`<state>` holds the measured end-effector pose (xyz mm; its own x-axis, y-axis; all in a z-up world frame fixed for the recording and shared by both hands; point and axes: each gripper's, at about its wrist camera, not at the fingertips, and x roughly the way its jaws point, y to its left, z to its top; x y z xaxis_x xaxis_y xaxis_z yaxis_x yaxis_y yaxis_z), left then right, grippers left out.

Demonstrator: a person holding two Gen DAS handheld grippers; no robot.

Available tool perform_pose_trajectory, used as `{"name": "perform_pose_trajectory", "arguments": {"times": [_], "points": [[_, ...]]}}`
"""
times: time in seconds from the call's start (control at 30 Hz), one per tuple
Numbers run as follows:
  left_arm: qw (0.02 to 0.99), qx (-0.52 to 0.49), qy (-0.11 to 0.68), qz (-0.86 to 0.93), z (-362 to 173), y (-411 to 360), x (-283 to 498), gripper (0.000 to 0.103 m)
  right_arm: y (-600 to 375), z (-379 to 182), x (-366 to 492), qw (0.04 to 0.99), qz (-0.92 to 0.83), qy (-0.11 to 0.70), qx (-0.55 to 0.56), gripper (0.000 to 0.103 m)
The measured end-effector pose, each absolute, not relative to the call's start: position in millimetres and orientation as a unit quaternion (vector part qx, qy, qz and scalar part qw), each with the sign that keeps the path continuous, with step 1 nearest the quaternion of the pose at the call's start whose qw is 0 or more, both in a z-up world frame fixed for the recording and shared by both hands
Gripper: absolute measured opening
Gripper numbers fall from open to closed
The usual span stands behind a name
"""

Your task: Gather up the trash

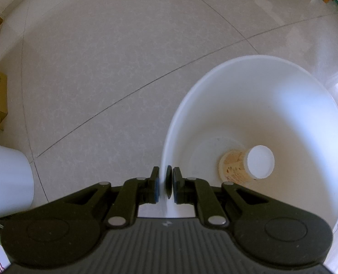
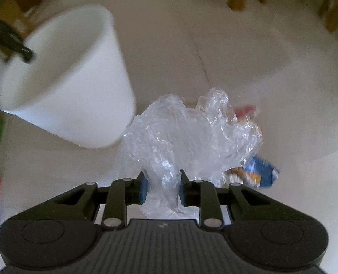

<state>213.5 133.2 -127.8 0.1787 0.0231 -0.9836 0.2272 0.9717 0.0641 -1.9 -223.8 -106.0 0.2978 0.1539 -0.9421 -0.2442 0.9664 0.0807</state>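
Floor: pale glossy tile crossed by thin dark joints; wide bare room is left ahead and to the left of the left gripper
White bin: smooth plastic, tapered and round-rimmed; its near rim is clamped between the left gripper's pads
Left gripper: pointed forward and down over the bin's edge, jaws narrowed onto the thin wall
Right gripper: aimed at the floor, jaws closed partway on a plastic bag; the bin is seen ahead to its left
Plastic bag: clear, crinkled film bunched upward from the pads
Cup: paper, printed, lying tipped at the bin's bottom, white base showing
Blue wrapper: blurred, on the floor just right of the bag
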Motion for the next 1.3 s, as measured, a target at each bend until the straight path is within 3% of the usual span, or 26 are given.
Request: {"name": "perform_pose_trajectory", "arguments": {"times": [0.27,0.5,0.57,0.6,0.63,0.7,0.73,1.03,1.3], "points": [[0.761,0.098,0.638,-0.067,-129,132,214,0.009,-168,-6,19,0.813,0.223,0.531,-0.081,0.031],[0.76,0.099,0.639,-0.068,-129,132,214,0.009,-103,15,37,0.814,0.297,0.488,-0.103,0.033],[0.76,0.1,0.639,-0.067,-129,132,214,0.009,-89,10,40,0.811,0.31,0.485,-0.106,0.039],[0.76,0.1,0.639,-0.068,-129,131,214,0.009,-84,4,38,0.808,0.316,0.486,-0.107,0.051],[0.76,0.1,0.638,-0.068,-129,131,214,0.009,-79,2,38,0.808,0.318,0.484,-0.111,0.069],[0.76,0.099,0.638,-0.068,-129,131,214,0.009,-76,3,34,0.816,0.315,0.471,-0.117,0.092],[0.76,0.098,0.638,-0.068,-129,132,214,0.009,-76,3,32,0.821,0.313,0.464,-0.116,0.096],[0.76,0.098,0.64,-0.066,-129,131,213,0.009,-97,0,37,0.831,0.282,0.469,-0.099,0.098],[0.759,0.102,0.639,-0.065,-128,128,215,0.009,-181,-26,27,0.849,0.182,0.492,-0.057,0.102]]}}
